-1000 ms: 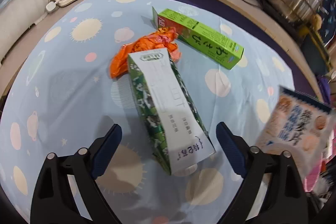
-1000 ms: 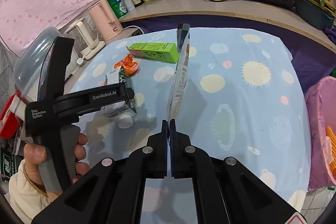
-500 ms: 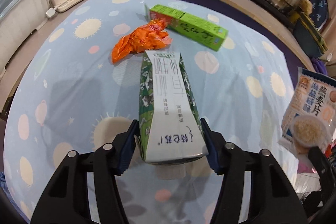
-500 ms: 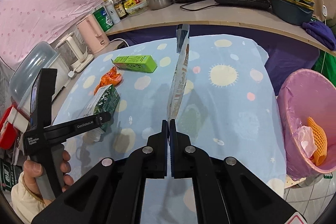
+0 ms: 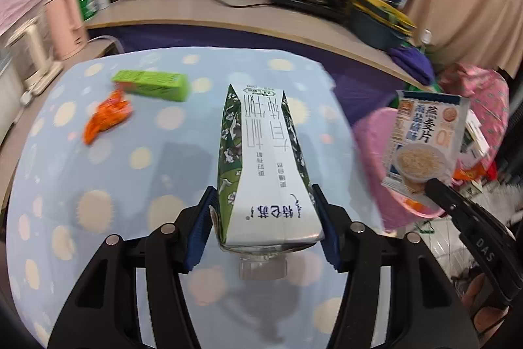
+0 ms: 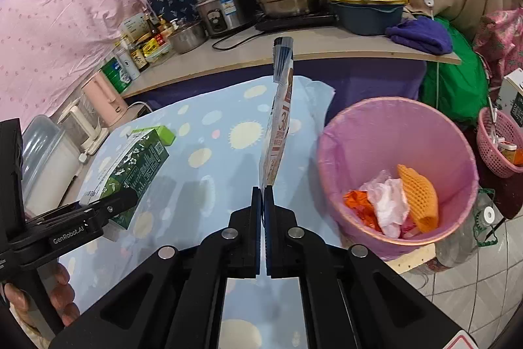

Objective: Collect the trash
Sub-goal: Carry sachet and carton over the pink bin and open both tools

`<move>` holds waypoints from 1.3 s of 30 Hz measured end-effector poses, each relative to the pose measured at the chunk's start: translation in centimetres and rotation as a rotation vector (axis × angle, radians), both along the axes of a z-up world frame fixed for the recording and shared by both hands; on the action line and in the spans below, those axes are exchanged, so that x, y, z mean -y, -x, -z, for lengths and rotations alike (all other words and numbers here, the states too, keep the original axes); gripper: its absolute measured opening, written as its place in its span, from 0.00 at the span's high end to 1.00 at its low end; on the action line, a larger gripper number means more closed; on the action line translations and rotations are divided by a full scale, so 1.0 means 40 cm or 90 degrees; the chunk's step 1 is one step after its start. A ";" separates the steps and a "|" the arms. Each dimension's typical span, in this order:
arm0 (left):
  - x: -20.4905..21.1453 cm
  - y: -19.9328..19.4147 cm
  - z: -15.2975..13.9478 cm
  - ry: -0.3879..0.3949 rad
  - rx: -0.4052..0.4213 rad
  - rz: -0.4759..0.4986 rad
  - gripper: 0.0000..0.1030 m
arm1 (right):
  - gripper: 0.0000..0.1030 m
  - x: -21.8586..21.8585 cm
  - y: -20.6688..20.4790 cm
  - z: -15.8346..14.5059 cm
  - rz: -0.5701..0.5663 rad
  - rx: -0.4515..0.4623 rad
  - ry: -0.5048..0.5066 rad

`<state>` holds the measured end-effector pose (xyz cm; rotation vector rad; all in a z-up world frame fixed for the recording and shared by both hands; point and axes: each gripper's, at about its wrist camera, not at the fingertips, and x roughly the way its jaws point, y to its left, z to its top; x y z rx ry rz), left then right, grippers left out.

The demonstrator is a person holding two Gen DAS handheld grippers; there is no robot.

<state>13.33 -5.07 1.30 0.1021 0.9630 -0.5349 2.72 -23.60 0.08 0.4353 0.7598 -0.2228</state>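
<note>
1. Trash is partly in the grippers: a green milk carton [image 5: 266, 165] and a flat oatmeal packet [image 6: 278, 120].
2. A blue tablecloth [image 5: 98, 201] with sun prints covers the table; on it lie an orange wrapper [image 5: 106, 118] and a green box [image 5: 152, 84], both beyond the carton.
3. A pink bin [image 6: 395, 175] stands just beside the table edge, with trash inside.
4. Behind the table, a counter [image 6: 255, 54] carries pots and bottles.
5. The left gripper [image 5: 265, 224] clamps the carton, lifted above the cloth.
6. The right gripper [image 6: 263, 205], fully closed, pinches the packet upright near the bin.
</note>
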 end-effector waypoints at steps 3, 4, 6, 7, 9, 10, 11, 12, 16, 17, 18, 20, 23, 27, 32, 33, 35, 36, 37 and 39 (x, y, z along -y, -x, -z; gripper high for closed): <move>0.094 0.035 -0.009 0.012 -0.006 0.049 0.47 | 0.98 0.069 0.053 -0.004 0.041 -0.002 0.004; 0.123 0.045 -0.011 0.014 -0.006 0.065 0.47 | 0.98 0.095 0.071 -0.006 0.056 -0.004 0.007; 0.197 0.067 -0.012 0.015 -0.003 0.098 0.47 | 0.98 0.153 0.100 -0.007 0.085 -0.013 0.015; 0.233 0.075 -0.010 0.013 -0.001 0.113 0.47 | 0.98 0.177 0.111 -0.004 0.097 -0.017 0.016; 0.304 0.085 -0.001 0.011 -0.003 0.144 0.47 | 0.98 0.240 0.127 0.008 0.121 -0.028 0.018; 0.344 0.090 0.007 0.006 -0.004 0.160 0.47 | 0.98 0.261 0.129 0.014 0.128 -0.035 0.020; 0.374 0.093 0.014 0.010 -0.006 0.175 0.47 | 0.98 0.284 0.131 0.019 0.136 -0.040 0.024; 0.404 0.099 0.020 0.011 -0.007 0.188 0.47 | 0.98 0.308 0.134 0.026 0.142 -0.047 0.026; 0.513 0.109 0.050 -0.002 0.008 0.223 0.47 | 0.98 0.375 0.129 0.061 0.151 -0.073 0.011; 0.533 0.109 0.059 -0.002 0.008 0.230 0.47 | 0.98 0.383 0.122 0.068 0.150 -0.078 0.011; 0.554 0.108 0.070 -0.004 0.005 0.234 0.47 | 0.98 0.393 0.117 0.079 0.149 -0.086 0.010; 0.582 0.108 0.088 -0.011 0.000 0.243 0.47 | 0.98 0.404 0.107 0.098 0.145 -0.098 0.005; 0.616 0.107 0.118 -0.023 -0.005 0.248 0.47 | 0.98 0.410 0.094 0.126 0.142 -0.116 0.002; 0.645 0.108 0.143 -0.029 -0.008 0.255 0.47 | 0.94 0.417 0.085 0.154 0.147 -0.122 -0.001; 0.655 0.104 0.156 -0.029 -0.003 0.258 0.47 | 0.85 0.434 0.088 0.168 0.164 -0.120 -0.003; 0.653 0.102 0.155 -0.028 -0.002 0.257 0.47 | 0.82 0.438 0.092 0.167 0.169 -0.117 -0.002; 0.649 0.098 0.149 -0.024 0.004 0.250 0.41 | 0.71 0.441 0.101 0.161 0.184 -0.112 0.006; 0.645 0.095 0.145 -0.025 0.008 0.243 0.33 | 0.69 0.444 0.108 0.156 0.191 -0.108 0.008; 0.642 0.094 0.141 -0.023 0.012 0.238 0.29 | 0.66 0.448 0.115 0.153 0.198 -0.103 0.007; 0.632 0.089 0.130 -0.018 0.020 0.226 0.18 | 0.59 0.456 0.130 0.144 0.212 -0.091 0.002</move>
